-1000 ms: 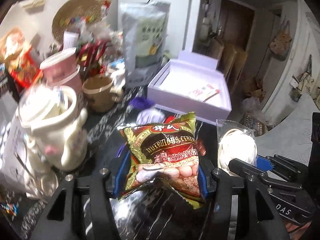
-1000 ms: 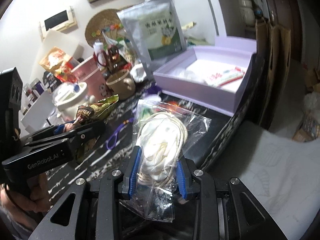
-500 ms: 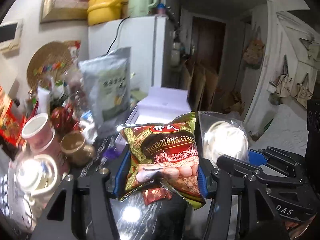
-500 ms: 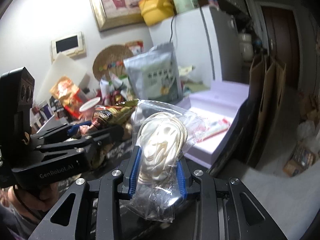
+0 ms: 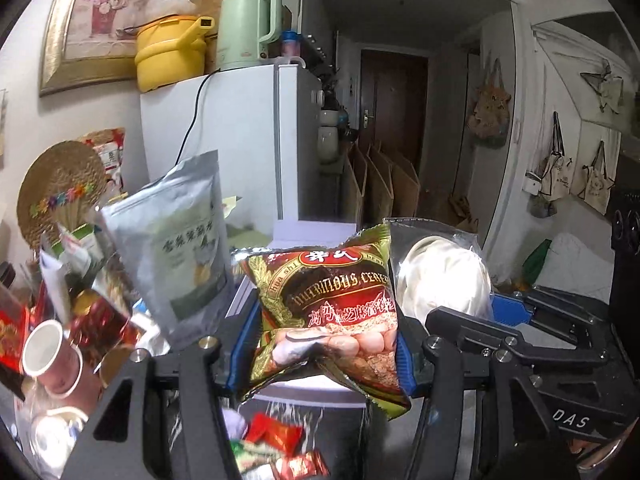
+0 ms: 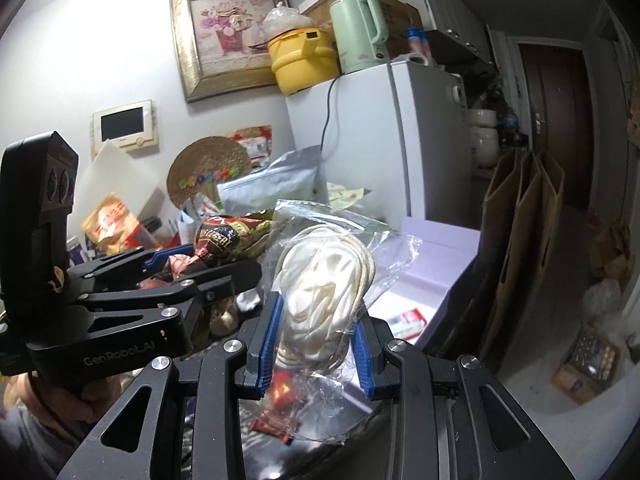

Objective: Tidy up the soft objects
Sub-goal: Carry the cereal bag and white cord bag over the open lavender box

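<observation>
My left gripper [image 5: 324, 346] is shut on a green and red cereal packet [image 5: 332, 312], held up above the dark table. Beside it on the right, my right gripper [image 5: 464, 314] holds a clear bag of white cord [image 5: 440, 280]. In the right wrist view the right gripper [image 6: 316, 342] has its blue pads pressed on that bag of cord [image 6: 328, 280]. The left gripper [image 6: 208, 264] shows at the left with the cereal packet [image 6: 228, 236] in it. A lilac box [image 6: 432, 276] stands open behind both packets, partly hidden by them.
A silver pouch [image 5: 180, 248] leans at the back left among cups [image 5: 48, 356] and snack packets. Wrapped sweets [image 5: 272, 436] lie on the dark table below. A white fridge [image 5: 240, 128] stands behind, with brown paper bags [image 6: 520, 240] on the floor to its right.
Both grippers have risen and tipped upward with their packets still held. The table has dropped low in both views, and the fridge top and the framed picture have come into sight.
</observation>
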Demonstrator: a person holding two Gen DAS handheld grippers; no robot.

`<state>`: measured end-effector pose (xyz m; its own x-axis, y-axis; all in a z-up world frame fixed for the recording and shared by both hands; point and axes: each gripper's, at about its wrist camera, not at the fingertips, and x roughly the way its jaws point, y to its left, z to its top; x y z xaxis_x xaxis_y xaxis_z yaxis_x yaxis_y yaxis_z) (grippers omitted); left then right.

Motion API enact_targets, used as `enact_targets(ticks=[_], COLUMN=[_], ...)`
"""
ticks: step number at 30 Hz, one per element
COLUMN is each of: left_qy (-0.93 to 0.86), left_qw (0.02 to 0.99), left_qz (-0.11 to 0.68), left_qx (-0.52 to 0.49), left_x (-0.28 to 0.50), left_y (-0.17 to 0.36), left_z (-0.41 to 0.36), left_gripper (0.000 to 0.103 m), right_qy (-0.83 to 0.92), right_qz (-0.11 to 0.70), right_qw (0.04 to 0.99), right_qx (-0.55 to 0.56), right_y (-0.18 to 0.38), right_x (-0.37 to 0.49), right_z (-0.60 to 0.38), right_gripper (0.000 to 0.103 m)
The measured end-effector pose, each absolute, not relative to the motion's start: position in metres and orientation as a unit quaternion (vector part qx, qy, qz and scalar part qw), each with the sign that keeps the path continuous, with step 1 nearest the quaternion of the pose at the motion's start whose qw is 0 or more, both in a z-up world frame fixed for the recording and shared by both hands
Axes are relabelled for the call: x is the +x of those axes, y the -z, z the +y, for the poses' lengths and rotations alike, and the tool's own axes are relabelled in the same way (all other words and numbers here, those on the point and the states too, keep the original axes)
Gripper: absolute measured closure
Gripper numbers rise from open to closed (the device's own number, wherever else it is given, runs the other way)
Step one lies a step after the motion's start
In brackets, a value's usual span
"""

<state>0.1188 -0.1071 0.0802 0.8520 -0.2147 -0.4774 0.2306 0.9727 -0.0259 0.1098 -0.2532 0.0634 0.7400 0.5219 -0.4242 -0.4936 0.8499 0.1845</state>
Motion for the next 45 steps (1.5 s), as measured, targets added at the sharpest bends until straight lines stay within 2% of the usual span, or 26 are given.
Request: enact_targets(ticks=[9, 20, 33, 45], left_qy=[0.115, 0.110, 0.087, 0.069], left_qw=[0.962, 0.947, 0.917, 0.888], left_qz=[0.245, 0.300, 0.388, 0.454], left_qx=[0.020, 0.016, 0.008, 0.020], left_x=[0.177, 0.253, 0.319, 0.354], left_y=[-0.080, -0.048, 0.020, 0.074], left_z=[-0.122, -0.122, -0.117, -0.114], left_gripper=[0.047, 0.047, 0.047, 0.047], right_qy=[-0.263, -0.235, -0.210, -0.193], right_qz=[0.234, 0.259, 0.348, 0.410], right_qw=[0.936, 0.937, 0.914, 0.891], right_qx=[0.008, -0.005, -0.008, -0.005], right_y=[-0.071, -0.050, 0.014, 0.058], right_x=[0.164, 0.236, 0.311, 0.344], right_z=[-0.262, -0.259, -0.247, -0.249], right_gripper=[0.071, 0.071, 0.071, 0.070])
